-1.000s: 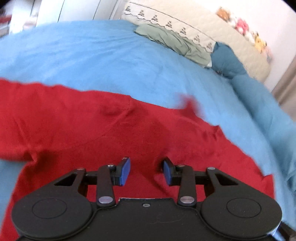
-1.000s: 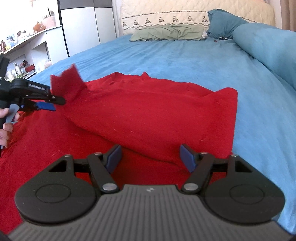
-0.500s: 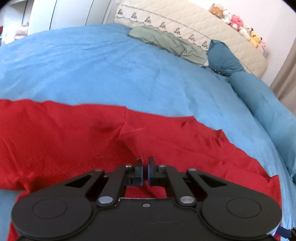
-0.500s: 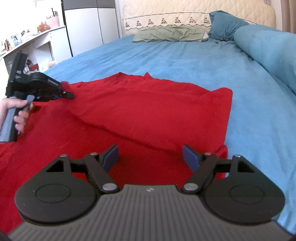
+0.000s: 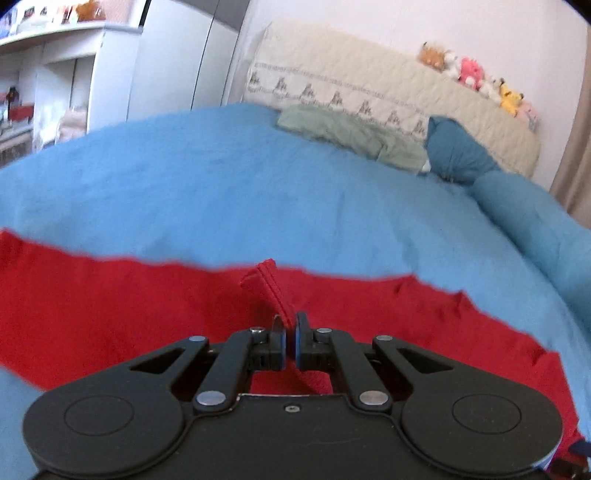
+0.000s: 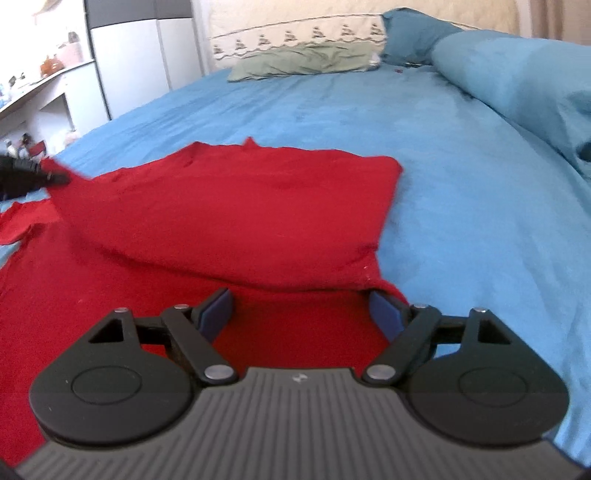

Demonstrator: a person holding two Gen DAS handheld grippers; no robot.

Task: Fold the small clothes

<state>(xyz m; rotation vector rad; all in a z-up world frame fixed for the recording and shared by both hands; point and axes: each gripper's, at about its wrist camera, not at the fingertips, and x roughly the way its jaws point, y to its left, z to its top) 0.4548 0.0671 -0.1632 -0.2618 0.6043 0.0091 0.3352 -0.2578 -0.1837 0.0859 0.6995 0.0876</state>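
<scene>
A red garment (image 6: 229,206) lies spread on the blue bed cover, one part folded over itself. In the left wrist view the red garment (image 5: 110,302) stretches across the frame. My left gripper (image 5: 290,332) is shut on a hemmed edge of the red garment, which sticks up between the pads and is lifted off the bed. It also shows at the far left of the right wrist view (image 6: 55,179), pulling the cloth. My right gripper (image 6: 301,308) is open, low over the near fold of the garment, holding nothing.
The blue bed cover (image 6: 461,192) extends far and right. A green pillow (image 6: 303,62), a teal pillow (image 6: 413,33) and a cream headboard (image 5: 369,92) with plush toys are at the back. A rolled blue duvet (image 6: 517,74) lies right. White shelves (image 5: 55,92) stand left.
My left gripper closed on the garment's edge and lifted it away from the bed. The folded part of the garment has shifted. My right gripper stayed open and moved slightly forward.
</scene>
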